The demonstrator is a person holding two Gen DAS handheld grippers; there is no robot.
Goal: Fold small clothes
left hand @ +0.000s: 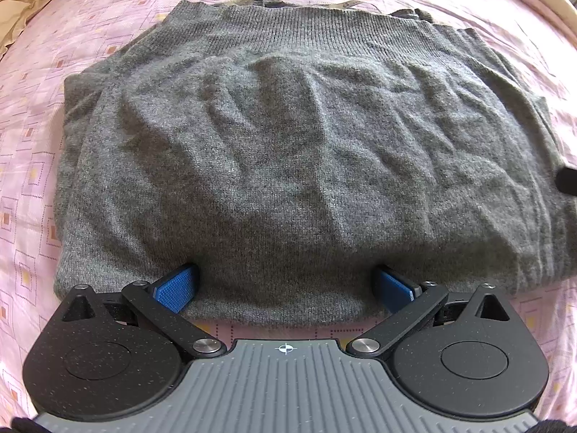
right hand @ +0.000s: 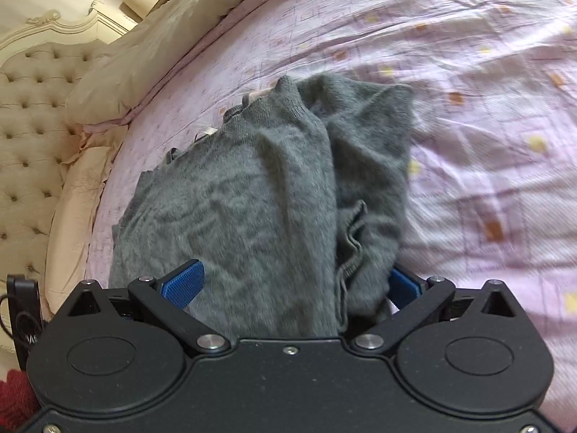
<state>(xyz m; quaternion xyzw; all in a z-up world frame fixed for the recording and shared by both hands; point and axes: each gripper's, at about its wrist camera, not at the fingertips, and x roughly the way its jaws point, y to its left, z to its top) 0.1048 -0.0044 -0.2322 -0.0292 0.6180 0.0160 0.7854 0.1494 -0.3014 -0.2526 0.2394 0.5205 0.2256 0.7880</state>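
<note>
A grey knitted sweater (left hand: 288, 126) lies folded into a rough rectangle on a pink patterned bedsheet (left hand: 32, 151). Its collar and label are at the far side. My left gripper (left hand: 285, 283) is open at the near edge, and the thick folded hem bulges between its blue pads (left hand: 176, 288). In the right wrist view the sweater (right hand: 245, 198) runs away from me, with a sleeve and a loose ribbed edge bunched on its right side. My right gripper (right hand: 295, 279) is open too, with the fabric filling the gap between its wide-set fingers. This view is slightly blurred.
The pink sheet (right hand: 468, 108) stretches wide to the right of the sweater. A cream pillow (right hand: 144, 54) and a tufted headboard (right hand: 29, 115) stand at the left. A black device (right hand: 21, 306) sits low at the left. A dark object (left hand: 568, 180) pokes in at the right edge.
</note>
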